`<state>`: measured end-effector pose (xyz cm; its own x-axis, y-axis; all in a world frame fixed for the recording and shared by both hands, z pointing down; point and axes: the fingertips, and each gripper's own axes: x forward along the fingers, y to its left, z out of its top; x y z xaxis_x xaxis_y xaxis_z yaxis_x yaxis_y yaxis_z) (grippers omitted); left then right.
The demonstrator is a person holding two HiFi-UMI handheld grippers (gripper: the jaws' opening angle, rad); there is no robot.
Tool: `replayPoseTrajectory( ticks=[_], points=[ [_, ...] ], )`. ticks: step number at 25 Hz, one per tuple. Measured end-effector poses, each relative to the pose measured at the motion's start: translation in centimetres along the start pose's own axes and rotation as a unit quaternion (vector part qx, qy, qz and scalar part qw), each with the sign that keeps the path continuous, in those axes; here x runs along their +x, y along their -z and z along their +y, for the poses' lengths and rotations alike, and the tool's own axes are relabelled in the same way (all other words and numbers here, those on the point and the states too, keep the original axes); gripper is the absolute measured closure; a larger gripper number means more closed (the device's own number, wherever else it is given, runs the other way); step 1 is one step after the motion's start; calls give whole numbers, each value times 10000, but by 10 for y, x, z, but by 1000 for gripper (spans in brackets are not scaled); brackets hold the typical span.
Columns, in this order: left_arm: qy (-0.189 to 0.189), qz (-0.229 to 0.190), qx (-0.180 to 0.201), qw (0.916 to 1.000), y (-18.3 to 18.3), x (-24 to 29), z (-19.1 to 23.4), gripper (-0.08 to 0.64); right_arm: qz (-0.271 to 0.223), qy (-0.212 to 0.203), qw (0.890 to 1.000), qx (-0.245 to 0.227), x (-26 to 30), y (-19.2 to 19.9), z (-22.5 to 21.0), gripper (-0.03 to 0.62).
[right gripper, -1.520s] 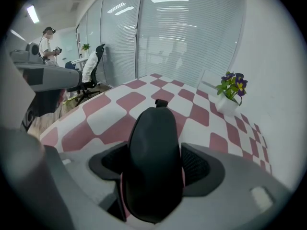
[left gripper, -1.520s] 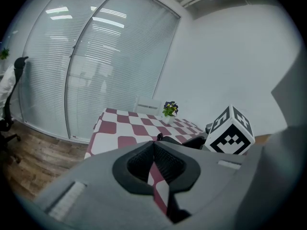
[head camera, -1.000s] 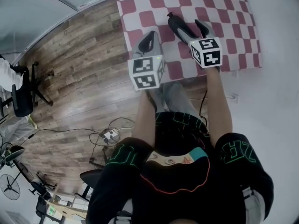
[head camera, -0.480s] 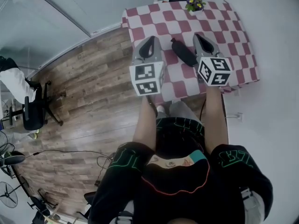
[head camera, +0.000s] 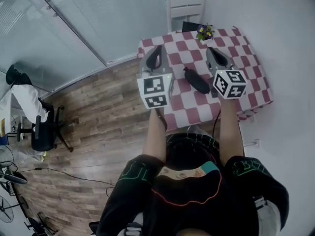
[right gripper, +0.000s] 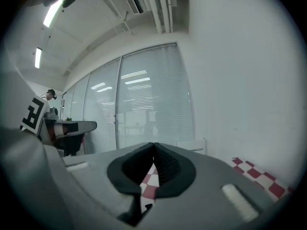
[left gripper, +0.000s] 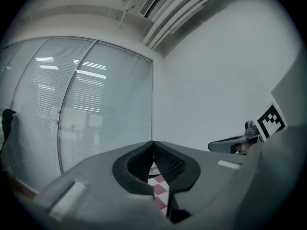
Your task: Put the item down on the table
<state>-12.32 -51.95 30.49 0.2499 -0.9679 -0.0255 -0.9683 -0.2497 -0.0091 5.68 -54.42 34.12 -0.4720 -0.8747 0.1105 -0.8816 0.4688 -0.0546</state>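
The item, a long black object (head camera: 197, 81), lies on the red-and-white checked table (head camera: 251, 73), and neither gripper touches it. My left gripper (head camera: 158, 48) hovers to its left over the table's left edge. My right gripper (head camera: 213, 50) hovers just to its right. In the left gripper view the left gripper (left gripper: 153, 143) has its pads pressed together with nothing between them. The right gripper view shows the right gripper (right gripper: 153, 145) shut and empty too. Both point level, out over the table toward the windows.
A small pot of purple and yellow flowers (head camera: 204, 32) stands at the table's far edge beside a dark flat thing (head camera: 189, 26). A white chair (head camera: 186, 8) stands behind the table. Wooden floor (head camera: 93, 112) lies to the left, with an office chair (head camera: 44, 132) further off.
The head view has tilted up, so the whole table, the chair and the flowers show. The black item, close against the right gripper before, now lies apart between both raised grippers.
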Motion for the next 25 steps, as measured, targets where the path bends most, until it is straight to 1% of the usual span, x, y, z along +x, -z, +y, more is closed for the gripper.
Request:
replayPoseTrajectory(
  ticks=[3, 5, 7, 10, 12, 14, 15, 16, 21, 25],
  points=[
    [-10, -82, -38, 10000, -9, 4, 5, 551, -89, 137, 9998, -143, 4, -16, -4, 589],
    [1, -63, -78, 9999, -11, 4, 6, 551, -144, 123, 9997, -159, 5, -23, -3, 589],
    [-27, -37, -36, 10000, -11, 5, 6, 551, -183, 82, 9997, -160, 5, -26, -2, 589],
    [-79, 48, -110, 9999, -2, 3, 7, 551, -234, 23, 9995, -227, 3, -25, 2, 589],
    [-277, 70, -72, 9996, 0, 2, 14, 551, -249, -30, 9992, -315, 3, -26, 6, 589],
    [-620, 118, -15, 9980, 2, 0, 26, 551, -248, -61, 9990, -371, 6, -27, 9, 589],
    [-721, 152, -9, 9973, 4, -1, 29, 551, -246, -67, 9989, -382, 6, -26, 9, 589],
    [-740, 175, -22, 9971, 8, -1, 29, 551, -245, -72, 9989, -397, 6, -25, 10, 589],
    [-606, 212, 10, 9979, 18, -1, 24, 551, -283, -82, 9983, -501, 5, -21, 12, 589],
    [-409, 109, -123, 9990, 20, -6, 18, 551, -288, -82, 9980, -553, 1, -20, 15, 589]
  ],
)
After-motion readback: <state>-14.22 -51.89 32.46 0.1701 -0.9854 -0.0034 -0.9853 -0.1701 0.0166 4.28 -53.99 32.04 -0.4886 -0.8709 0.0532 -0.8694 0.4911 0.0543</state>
